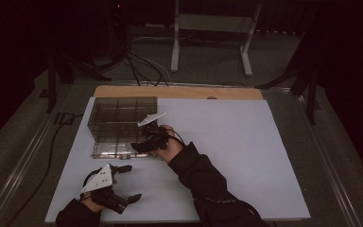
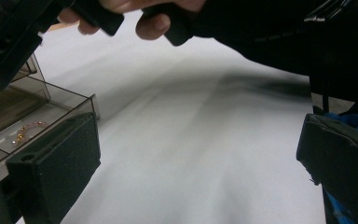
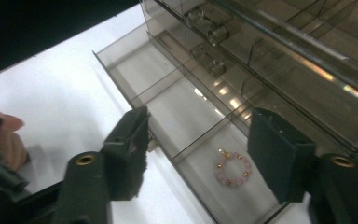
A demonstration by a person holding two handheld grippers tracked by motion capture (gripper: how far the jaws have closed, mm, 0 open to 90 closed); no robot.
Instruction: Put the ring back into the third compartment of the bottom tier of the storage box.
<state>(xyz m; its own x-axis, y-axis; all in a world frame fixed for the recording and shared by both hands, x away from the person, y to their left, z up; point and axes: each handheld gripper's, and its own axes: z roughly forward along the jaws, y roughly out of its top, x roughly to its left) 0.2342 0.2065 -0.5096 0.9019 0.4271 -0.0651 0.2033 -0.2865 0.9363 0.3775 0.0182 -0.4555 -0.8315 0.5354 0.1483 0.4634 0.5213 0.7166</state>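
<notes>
Pink-and-gold beaded bracelet (image 3: 232, 169) — a small ring of pale round beads with a few gold ones — lies flat on the floor of the end compartment of a pulled-out drawer, just below and between the jaws of our right gripper (image 3: 200, 156). Those jaws stand apart with nothing between the pads, and the bracelet rests free under them. We judge it very light and limp: a strung loop that will sag and swing once lifted, with smooth beads that could roll out of a shallow pinch. The best hold seems to be across one side of the loop, squeezing two or three beads together, not spanning the whole ring.

Around it, the smoky translucent plastic organiser box (image 1: 123, 124) is hard, glossy and thin-walled, split by upright dividers into square cells; its low drawer (image 3: 177, 109) slides out at the near side, and the walls leave little room for broad black jaws. Small clear knobs sit on the fronts above. Such a box is light enough to skid on the smooth white table sheet (image 1: 227, 142) if nudged.

Our left gripper (image 1: 131, 182) rests near the table's front edge, well apart from the box — its foam-faced jaws wide apart over bare sheet, holding nothing. Beyond the sheet runs a pale wooden edge (image 1: 179, 91), then dark floor with cables.
</notes>
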